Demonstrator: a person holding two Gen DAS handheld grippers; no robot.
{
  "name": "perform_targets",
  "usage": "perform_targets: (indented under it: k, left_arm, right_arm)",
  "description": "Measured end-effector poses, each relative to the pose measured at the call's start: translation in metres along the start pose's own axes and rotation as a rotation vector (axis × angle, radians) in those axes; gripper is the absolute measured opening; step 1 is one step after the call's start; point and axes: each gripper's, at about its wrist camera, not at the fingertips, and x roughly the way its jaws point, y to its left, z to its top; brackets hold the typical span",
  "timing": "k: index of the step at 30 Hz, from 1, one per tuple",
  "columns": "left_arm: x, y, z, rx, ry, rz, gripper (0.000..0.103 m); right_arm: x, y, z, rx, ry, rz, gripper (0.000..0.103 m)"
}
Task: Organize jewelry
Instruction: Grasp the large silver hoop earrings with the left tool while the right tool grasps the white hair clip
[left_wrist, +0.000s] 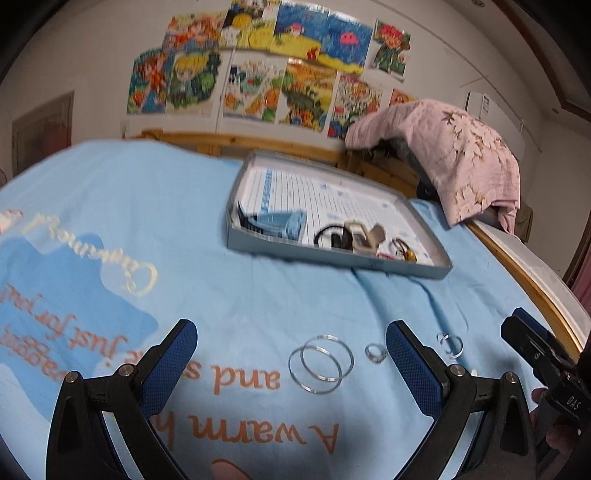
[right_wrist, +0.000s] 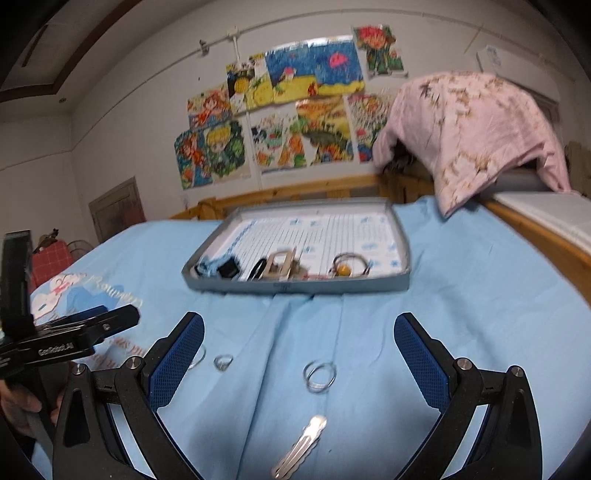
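Judging by the layout, the sort is partly done. Several pieces are already collected in the grey tray (left_wrist: 334, 258): a blue item at its near-left corner, a black loop, a beige piece, and something small and yellow; blur keeps them from being named more exactly.

Left outside on the blue bedsheet (right_wrist: 461, 280), well short of the tray:
- two large overlapping hoops (left_wrist: 320, 363)
- a small ring (left_wrist: 376, 352) just beside them
- a pair of small stacked rings (right_wrist: 320, 376), seen near the far finger in the left view
- a metal hair clip (right_wrist: 300, 446), nearest the right camera

Left gripper (left_wrist: 291, 365): jaws spread wide, nothing held; the large hoops are framed between its fingers, not touched.
Right gripper (right_wrist: 299, 360): also spread wide, nothing held; the small stacked rings and the clip lie between its fingers.

Four pickups are estimated to remain. Thin pieces lying flat on soft cloth are likely to be awkward to pinch.
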Motion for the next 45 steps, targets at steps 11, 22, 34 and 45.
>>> perform_targets:
  k: [11,22,34,45]
  left_arm:
    - [0.027,-0.006,-0.022,0.035,0.134,-0.080,0.087]
    - [0.039,-0.006,-0.035,0.056,0.169,-0.095,0.070]
    - [0.050,-0.007,-0.038,0.060,0.204,-0.111,0.055]
    - [0.057,-0.009,-0.040,0.063,0.228,-0.124,0.039]
  right_arm:
    - [0.011,-0.012,-0.032,0.071,0.154,0.060,0.066]
    - [0.010,-0.009,-0.056,0.075,0.206,0.051,0.049]
    - [0.019,-0.001,-0.067,0.074,0.282,0.086,0.032]
    - [0.021,0.008,-0.073,0.067,0.307,0.134,0.027]
